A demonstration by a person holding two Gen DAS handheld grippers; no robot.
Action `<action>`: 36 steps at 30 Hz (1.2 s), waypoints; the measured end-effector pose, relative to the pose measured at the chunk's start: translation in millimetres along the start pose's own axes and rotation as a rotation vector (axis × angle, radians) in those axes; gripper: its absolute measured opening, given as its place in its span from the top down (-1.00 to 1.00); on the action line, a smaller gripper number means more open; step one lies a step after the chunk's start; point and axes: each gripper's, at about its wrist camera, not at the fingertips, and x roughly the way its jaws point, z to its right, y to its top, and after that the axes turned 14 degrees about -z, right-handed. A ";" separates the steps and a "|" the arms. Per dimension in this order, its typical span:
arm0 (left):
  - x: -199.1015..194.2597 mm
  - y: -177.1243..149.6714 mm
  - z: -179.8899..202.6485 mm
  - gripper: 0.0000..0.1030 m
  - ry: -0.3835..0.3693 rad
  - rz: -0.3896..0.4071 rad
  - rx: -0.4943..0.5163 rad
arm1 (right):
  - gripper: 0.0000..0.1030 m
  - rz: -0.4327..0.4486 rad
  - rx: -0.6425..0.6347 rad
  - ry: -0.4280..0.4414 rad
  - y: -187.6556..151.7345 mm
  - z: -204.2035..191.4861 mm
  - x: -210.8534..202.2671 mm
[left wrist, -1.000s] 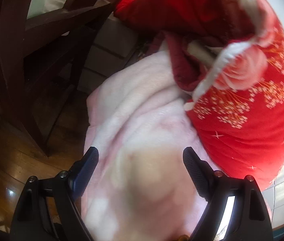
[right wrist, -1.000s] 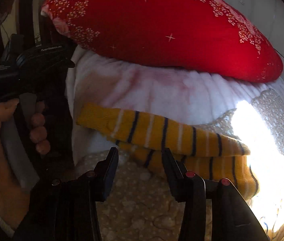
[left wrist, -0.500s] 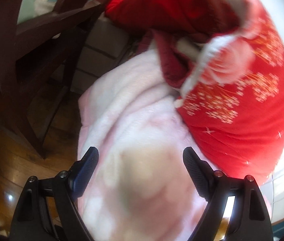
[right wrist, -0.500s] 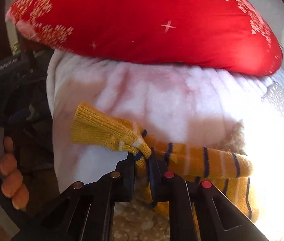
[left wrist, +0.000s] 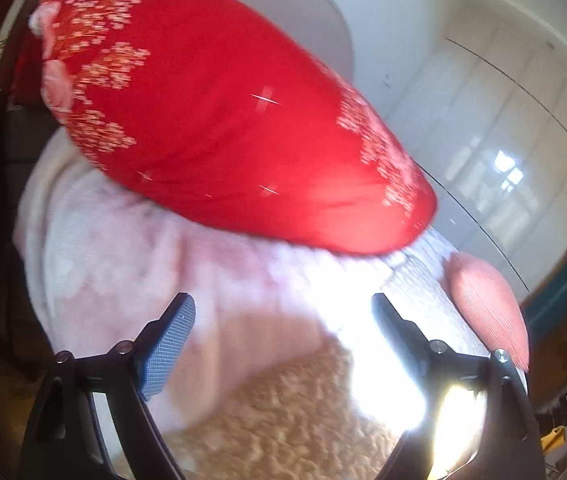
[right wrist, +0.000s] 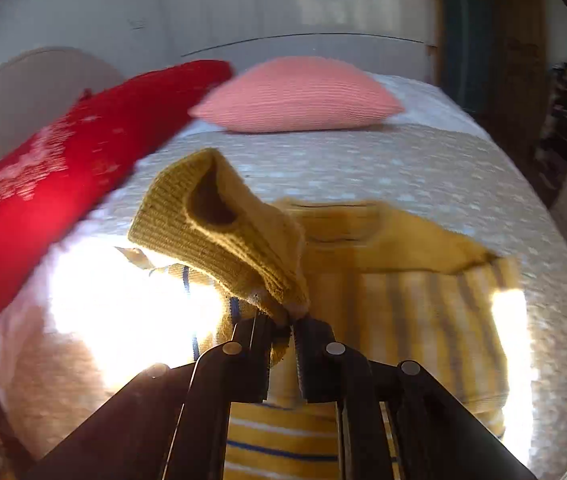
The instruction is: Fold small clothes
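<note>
Bedroom: bed (right wrist: 423, 168) with a pale dotted coverlet, white wardrobe doors behind, strong sun patches on the bedding.

Red pillow (left wrist: 219, 128), white floral print: lies at the left of the bed on a pink fleece blanket (left wrist: 115, 264); blurred in the left wrist view.

Pink ribbed pillow (right wrist: 299, 96): at the head of the bed, just beside the red pillow's far end.

Yellow striped sweater (right wrist: 423, 292), blue and white stripes: spread flat on the coverlet in the middle of the bed, neckline toward the pillows.

Sleeve cuff (right wrist: 211, 220), ribbed, plain yellow: lifted off the bed, open end facing the camera, standing up over the sweater's left side.

Right gripper (right wrist: 285, 326): jaws pressed together, pinching the sleeve just below the cuff.

Left gripper (left wrist: 283, 328): jaws spread wide, nothing between them, held above the fleece blanket and coverlet, near the red pillow.
</note>
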 end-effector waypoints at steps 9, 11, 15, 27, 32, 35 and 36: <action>28.4 -74.7 115.1 -0.70 -0.201 -0.205 0.393 | 0.35 -0.004 0.206 0.043 -29.2 113.1 6.4; 30.9 -94.2 131.8 -0.70 -0.252 -0.257 0.470 | 0.35 0.054 0.188 -0.033 -30.6 115.6 -12.4; 32.9 -129.7 162.0 -0.70 -0.248 -0.272 0.612 | 0.38 0.077 0.178 0.009 -16.3 124.2 -24.5; 92.5 -171.4 154.3 -0.66 -0.140 -0.580 0.624 | 0.23 -0.067 0.182 0.230 -57.1 94.5 31.3; 74.4 -187.7 139.7 -0.66 -0.096 -0.535 0.644 | -0.60 -0.111 0.074 0.234 -129.8 102.7 12.2; 54.9 -211.7 134.3 -0.66 -0.020 -0.487 0.733 | -0.60 -0.069 -0.026 0.182 -168.9 99.6 -6.2; 46.9 -218.8 132.6 -0.66 -0.004 -0.484 0.756 | -0.60 -0.061 -0.044 0.167 -180.2 98.6 -9.8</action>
